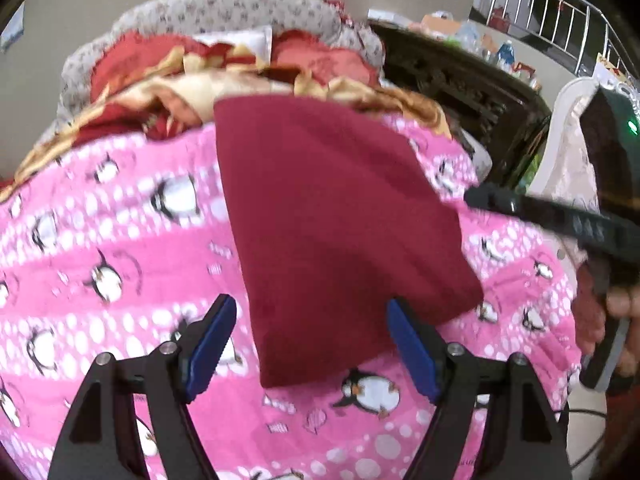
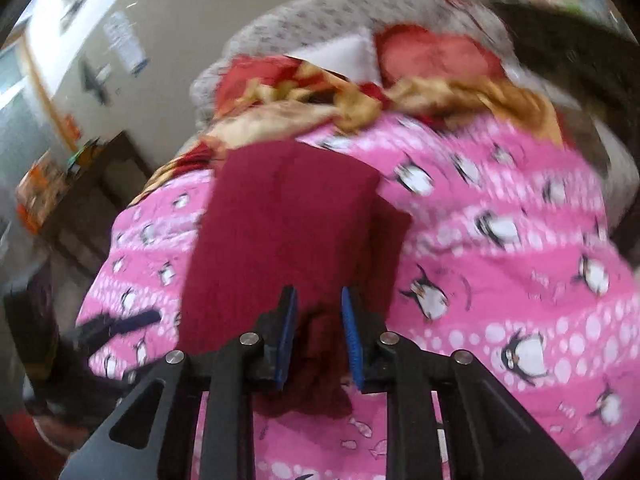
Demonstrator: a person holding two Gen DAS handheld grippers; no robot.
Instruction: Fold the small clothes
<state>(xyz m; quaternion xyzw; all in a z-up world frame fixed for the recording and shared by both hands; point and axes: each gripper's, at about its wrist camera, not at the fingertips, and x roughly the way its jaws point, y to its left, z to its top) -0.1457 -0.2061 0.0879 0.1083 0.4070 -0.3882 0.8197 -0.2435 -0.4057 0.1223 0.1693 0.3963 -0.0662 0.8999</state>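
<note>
Right gripper (image 2: pixel 318 334) jaws parted | maroon cloth (image 2: pixel 280 232) between, contact blurred

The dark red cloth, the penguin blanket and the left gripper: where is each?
Dark red cloth (image 1: pixel 340 216): left wrist view, middle of the folded piece.
Penguin blanket (image 1: pixel 120 240): left wrist view, bare pink part left of the cloth.
Left gripper (image 1: pixel 310 340): left wrist view, midway between its blue-padded fingertips.
</note>
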